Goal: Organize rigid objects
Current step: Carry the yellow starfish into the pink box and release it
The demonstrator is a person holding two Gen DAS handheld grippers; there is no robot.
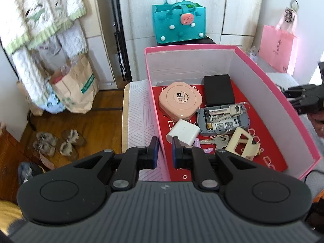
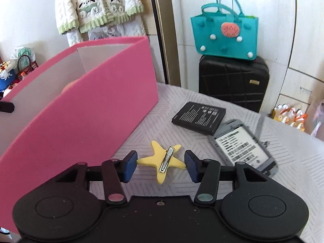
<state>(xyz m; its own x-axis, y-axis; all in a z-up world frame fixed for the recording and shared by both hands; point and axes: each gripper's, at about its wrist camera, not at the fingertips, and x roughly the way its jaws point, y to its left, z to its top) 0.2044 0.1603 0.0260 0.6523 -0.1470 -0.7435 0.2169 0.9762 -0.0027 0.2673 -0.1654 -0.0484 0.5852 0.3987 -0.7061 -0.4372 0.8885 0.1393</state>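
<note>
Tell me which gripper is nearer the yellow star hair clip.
Right. The right gripper is open with its fingers flanking the yellow star hair clip on the table. The left gripper straddles the pink box wall, away from it.

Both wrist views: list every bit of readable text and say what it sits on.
"02": round label on the peach rounded-square plastic case inside the pink cardboard box; the ring of small print around it is unreadable.
Grey open-backed device in the box: barcode sticker, too small.
Black flat battery on the table: white print, blurred.
Grey open-backed device beside it: barcode label, illegible.
Brown paper bag: green lettering, blurred.
</note>
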